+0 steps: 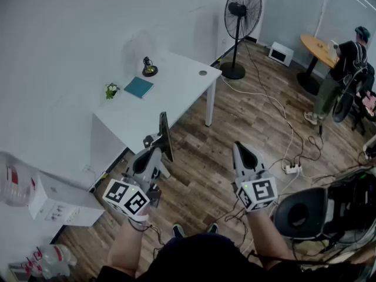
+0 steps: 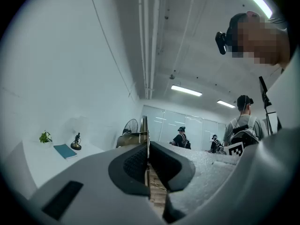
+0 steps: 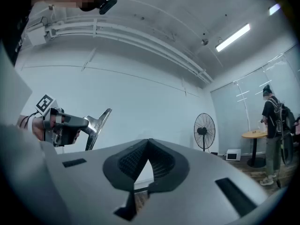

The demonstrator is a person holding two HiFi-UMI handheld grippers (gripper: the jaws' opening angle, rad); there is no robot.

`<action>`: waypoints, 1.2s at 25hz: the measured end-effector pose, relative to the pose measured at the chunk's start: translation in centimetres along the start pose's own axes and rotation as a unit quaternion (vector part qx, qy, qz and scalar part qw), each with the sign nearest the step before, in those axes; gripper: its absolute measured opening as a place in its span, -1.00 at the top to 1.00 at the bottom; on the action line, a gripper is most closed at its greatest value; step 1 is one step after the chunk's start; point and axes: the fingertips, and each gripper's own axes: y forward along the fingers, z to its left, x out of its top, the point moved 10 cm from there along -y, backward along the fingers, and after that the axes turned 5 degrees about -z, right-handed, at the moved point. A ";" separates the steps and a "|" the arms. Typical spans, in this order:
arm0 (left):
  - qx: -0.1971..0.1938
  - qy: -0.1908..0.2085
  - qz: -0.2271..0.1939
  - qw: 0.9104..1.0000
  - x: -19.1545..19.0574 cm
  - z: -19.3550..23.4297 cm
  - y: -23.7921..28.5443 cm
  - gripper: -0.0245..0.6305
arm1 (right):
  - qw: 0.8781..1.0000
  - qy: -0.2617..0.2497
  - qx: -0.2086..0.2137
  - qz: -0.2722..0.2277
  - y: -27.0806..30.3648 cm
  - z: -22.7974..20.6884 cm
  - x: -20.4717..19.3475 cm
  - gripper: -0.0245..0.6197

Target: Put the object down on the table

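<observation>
My left gripper [image 1: 157, 144] is shut on a thin flat metal piece [image 1: 165, 133] that stands on edge above the jaws. In the left gripper view the plate [image 2: 145, 128] runs straight up out of the closed pads [image 2: 137, 162]. It is held in the air over the wood floor, just in front of the white table [image 1: 176, 98]. My right gripper [image 1: 242, 148] hangs beside it to the right, shut with nothing in it. Its own view shows the tips [image 3: 149, 143] meeting, and the shiny piece [image 3: 97, 124] in the left gripper [image 3: 61, 128].
On the table lie a teal book [image 1: 138, 87], a small plant [image 1: 111, 90], a dark figurine [image 1: 149, 68] and a round disc [image 1: 202, 73]. A standing fan [image 1: 242, 16], floor cables with a power strip [image 1: 292, 168], a chair [image 1: 302, 213] and a person [image 1: 343, 69] are to the right.
</observation>
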 end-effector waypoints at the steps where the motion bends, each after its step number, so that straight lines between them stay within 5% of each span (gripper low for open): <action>1: -0.002 0.004 -0.001 1.000 0.3 0.3 -0.8 0.91 | 1.000 -0.002 -0.001 0.001 0.0 0.8 0.0 0.92; 17: -0.026 -0.008 -0.031 0.999 3.9 10.1 -10.8 0.91 | 0.998 -0.051 -0.028 0.013 3.1 13.3 1.0 0.91; 30: -0.015 -0.018 -0.043 0.999 5.4 15.5 -10.0 0.91 | 0.996 -0.053 -0.066 0.016 5.7 12.6 2.5 0.90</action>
